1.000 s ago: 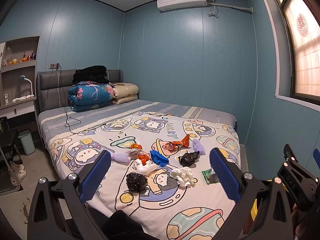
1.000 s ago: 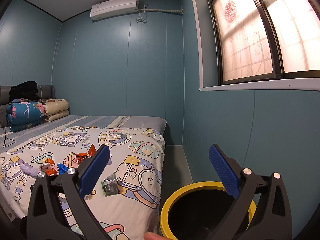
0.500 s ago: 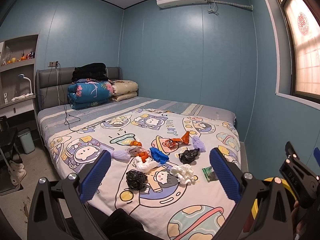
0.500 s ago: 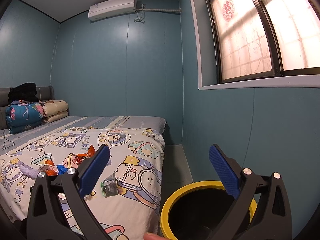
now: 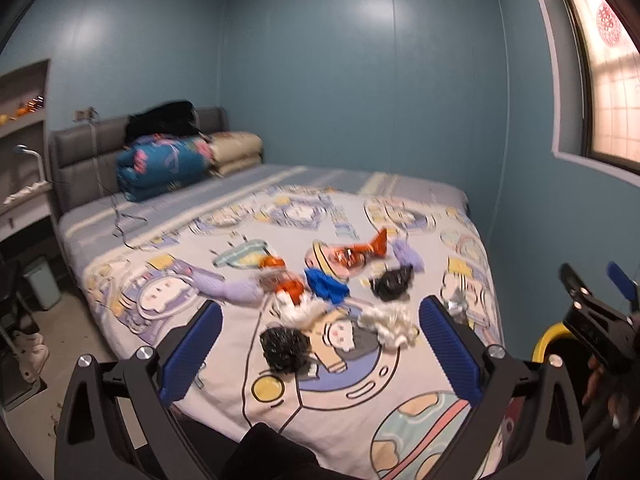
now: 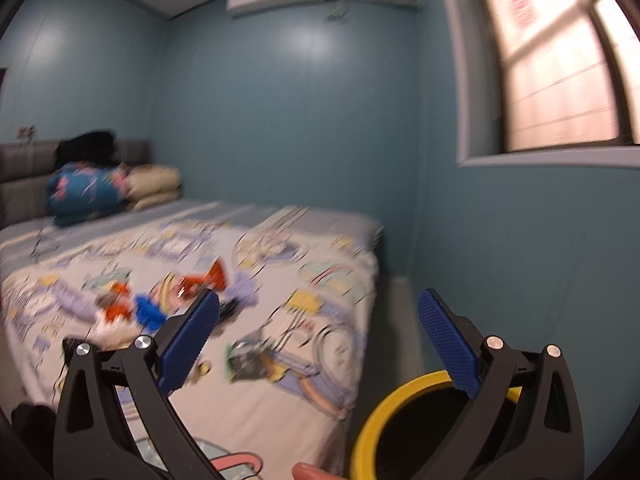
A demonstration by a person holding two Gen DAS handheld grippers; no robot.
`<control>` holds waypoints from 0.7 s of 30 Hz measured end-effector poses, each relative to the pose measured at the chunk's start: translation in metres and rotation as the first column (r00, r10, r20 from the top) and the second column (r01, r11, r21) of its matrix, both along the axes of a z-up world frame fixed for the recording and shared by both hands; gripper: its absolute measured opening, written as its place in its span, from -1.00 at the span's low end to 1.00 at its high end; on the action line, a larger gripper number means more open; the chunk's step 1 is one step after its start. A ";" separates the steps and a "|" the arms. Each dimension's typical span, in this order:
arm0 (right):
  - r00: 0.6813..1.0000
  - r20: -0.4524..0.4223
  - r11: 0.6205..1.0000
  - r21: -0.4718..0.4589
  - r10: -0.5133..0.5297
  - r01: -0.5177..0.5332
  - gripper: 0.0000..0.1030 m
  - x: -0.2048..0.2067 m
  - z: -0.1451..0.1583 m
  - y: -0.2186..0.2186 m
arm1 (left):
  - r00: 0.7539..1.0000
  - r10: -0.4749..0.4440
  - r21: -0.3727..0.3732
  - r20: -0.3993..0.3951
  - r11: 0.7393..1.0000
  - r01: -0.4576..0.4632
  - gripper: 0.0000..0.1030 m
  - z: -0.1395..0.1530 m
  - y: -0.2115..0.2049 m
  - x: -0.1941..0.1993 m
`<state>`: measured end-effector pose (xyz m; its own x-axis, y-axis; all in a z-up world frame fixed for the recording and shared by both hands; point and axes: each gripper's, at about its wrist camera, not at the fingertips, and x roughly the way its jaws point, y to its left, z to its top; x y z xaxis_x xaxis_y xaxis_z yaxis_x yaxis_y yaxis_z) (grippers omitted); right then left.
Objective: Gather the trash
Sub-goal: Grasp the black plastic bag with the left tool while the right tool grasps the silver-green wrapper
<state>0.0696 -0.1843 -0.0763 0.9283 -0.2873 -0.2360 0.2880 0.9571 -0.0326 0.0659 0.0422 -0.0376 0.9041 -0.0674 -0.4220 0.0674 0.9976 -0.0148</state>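
Several pieces of trash lie in a cluster on the cartoon bedsheet: a black crumpled bag (image 5: 285,347), white crumpled tissue (image 5: 390,322), a second black bag (image 5: 391,283), a blue scrap (image 5: 326,286), orange wrappers (image 5: 360,251) and a purple piece (image 5: 236,290). A green-edged packet (image 6: 245,360) lies near the bed's right side. My left gripper (image 5: 320,350) is open above the foot of the bed, nothing between its fingers. My right gripper (image 6: 318,344) is open too, above the black bin with a yellow rim (image 6: 390,402), which stands on the floor beside the bed.
Folded quilts (image 5: 164,166) and pillows (image 5: 236,152) sit at the headboard, with a cable (image 5: 124,224) on the sheet. A small grey bin (image 5: 40,282) and shelves stand to the left. A narrow floor strip runs between bed and window wall (image 6: 520,260).
Both grippers have tilted down and moved closer to the bed, so the trash looks larger. The right gripper has swung left, bringing more of the bed into view. Both stay open.
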 end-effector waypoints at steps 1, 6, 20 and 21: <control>0.999 -0.029 0.999 0.017 0.027 -0.027 0.85 0.010 -0.006 -0.001 | 0.999 -0.011 -0.008 -0.033 1.000 0.011 0.85 -0.008 0.005 0.009; 0.989 -0.113 0.993 0.078 0.098 -0.090 0.85 0.047 -0.032 -0.004 | 0.984 0.011 -0.024 -0.179 1.000 -0.016 0.85 -0.042 0.023 0.045; 0.943 -0.314 0.992 0.086 0.113 -0.091 0.85 0.142 -0.085 -0.001 | 0.895 -0.004 -0.034 -0.446 0.999 -0.013 0.85 -0.126 0.058 0.147; 0.937 -0.328 0.991 0.099 0.119 -0.091 0.85 0.147 -0.087 -0.002 | 0.892 -0.010 -0.039 -0.452 0.999 -0.009 0.85 -0.128 0.059 0.150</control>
